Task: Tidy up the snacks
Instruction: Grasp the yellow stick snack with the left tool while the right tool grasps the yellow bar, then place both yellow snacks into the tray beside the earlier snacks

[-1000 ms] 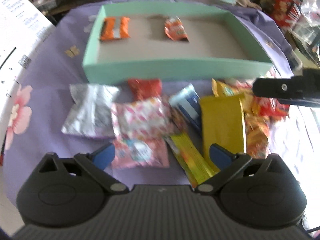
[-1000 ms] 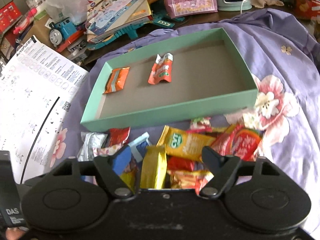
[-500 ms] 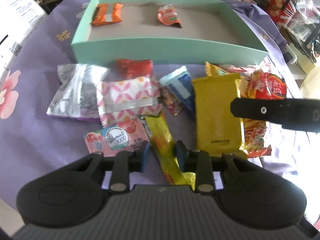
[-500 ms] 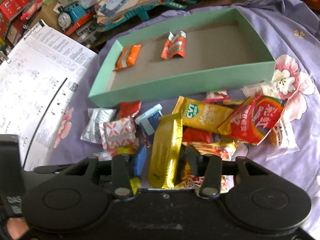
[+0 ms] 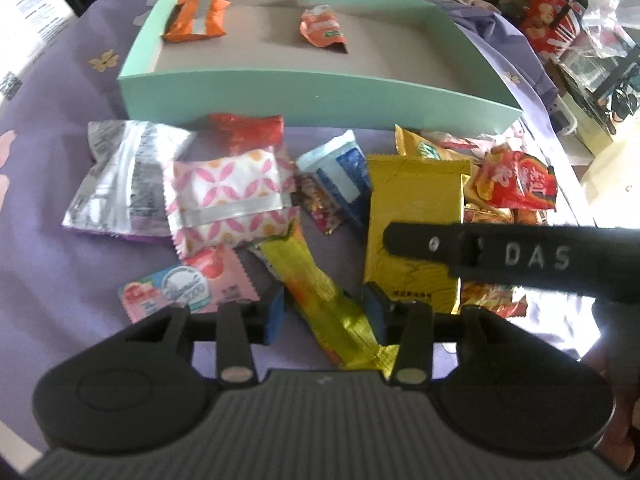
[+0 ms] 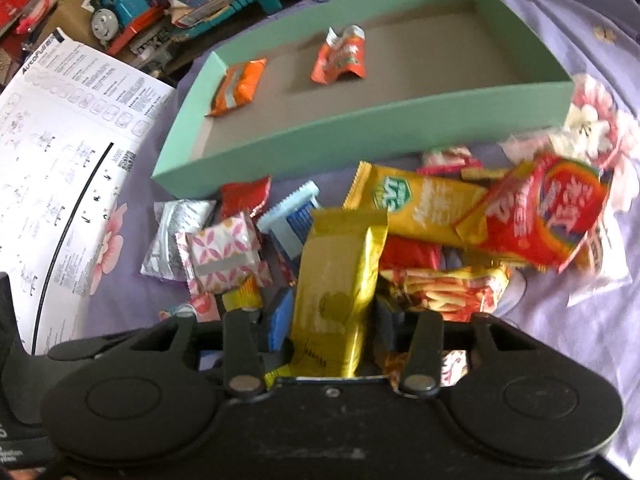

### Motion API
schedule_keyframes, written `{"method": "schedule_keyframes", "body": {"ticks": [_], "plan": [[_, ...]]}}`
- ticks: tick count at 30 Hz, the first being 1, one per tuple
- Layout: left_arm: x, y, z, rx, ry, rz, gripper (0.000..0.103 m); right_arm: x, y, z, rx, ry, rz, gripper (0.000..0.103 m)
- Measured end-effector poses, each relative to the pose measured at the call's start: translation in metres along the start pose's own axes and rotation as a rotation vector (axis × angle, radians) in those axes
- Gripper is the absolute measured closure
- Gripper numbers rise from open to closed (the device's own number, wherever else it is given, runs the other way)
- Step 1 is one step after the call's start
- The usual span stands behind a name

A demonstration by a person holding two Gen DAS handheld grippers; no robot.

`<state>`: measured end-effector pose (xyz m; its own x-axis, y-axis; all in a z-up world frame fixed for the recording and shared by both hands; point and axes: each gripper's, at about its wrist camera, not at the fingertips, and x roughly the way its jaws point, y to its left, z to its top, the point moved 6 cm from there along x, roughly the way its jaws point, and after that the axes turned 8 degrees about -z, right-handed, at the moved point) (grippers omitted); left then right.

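Note:
A mint-green box (image 5: 320, 96) (image 6: 360, 128) lies on a purple flowered cloth with two orange packets (image 5: 196, 20) (image 6: 340, 60) inside. Loose snacks are heaped in front of it. My left gripper (image 5: 326, 312) straddles a long yellow-green wrapper (image 5: 320, 292). Its jaws are opening, and a thin gap shows beside the left pad. My right gripper (image 6: 332, 320) is shut on a gold packet (image 6: 340, 280) (image 5: 416, 208), which stands tilted up between the pads. One black finger (image 5: 420, 242) of that gripper crosses the left wrist view.
The pile holds a silver packet (image 5: 120, 184), a pink patterned one (image 5: 232, 196), a blue-white one (image 5: 340, 168) and a red bag (image 6: 540, 216). A printed sheet (image 6: 60, 160) lies left. A toy train (image 6: 120, 12) and clutter stand behind the box.
Left jaws went from wide to pinched around the yellow-green wrapper, then widened a little. Right jaws closed on the gold packet, and that gripper sank closer to the pile.

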<state>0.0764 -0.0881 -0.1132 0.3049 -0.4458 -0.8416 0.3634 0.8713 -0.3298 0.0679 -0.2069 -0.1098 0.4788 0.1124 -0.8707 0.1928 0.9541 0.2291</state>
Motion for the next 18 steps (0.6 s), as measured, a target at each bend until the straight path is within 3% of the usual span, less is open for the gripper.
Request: {"method": "schedule_keyframes", "body": {"ticks": [1,2,4,5,7,14,17,18], "plan": [[0.0,0.0,0.0,-0.002,-0.005,-0.01,0.064,-0.001,0.0,-0.001,-0.007,-0.005,-0.005,0.058],[0.0,0.001,0.0,-0.003,-0.007,-0.018,0.08,0.0,0.001,-0.001,-0.008,-0.004,-0.007,0.058],[0.0,0.003,0.0,0.01,-0.004,-0.013,0.083,0.0,0.002,0.0,-0.003,0.001,-0.017,0.055],[-0.001,0.004,-0.001,0.016,-0.006,-0.017,0.085,-0.001,0.004,0.001,-0.001,0.0,-0.02,0.047],[-0.004,0.009,-0.002,0.016,-0.01,-0.019,0.085,-0.002,0.01,0.003,-0.002,-0.008,-0.025,0.038],[-0.007,0.028,-0.004,-0.052,-0.006,-0.059,0.079,0.016,0.028,0.002,-0.03,0.005,-0.116,0.037],[-0.007,0.029,-0.004,-0.056,-0.003,-0.063,0.077,0.021,0.033,0.0,-0.08,-0.023,-0.154,0.053],[-0.006,0.028,-0.003,-0.05,-0.001,-0.058,0.077,0.021,0.033,0.0,-0.077,-0.023,-0.145,0.053]]}}
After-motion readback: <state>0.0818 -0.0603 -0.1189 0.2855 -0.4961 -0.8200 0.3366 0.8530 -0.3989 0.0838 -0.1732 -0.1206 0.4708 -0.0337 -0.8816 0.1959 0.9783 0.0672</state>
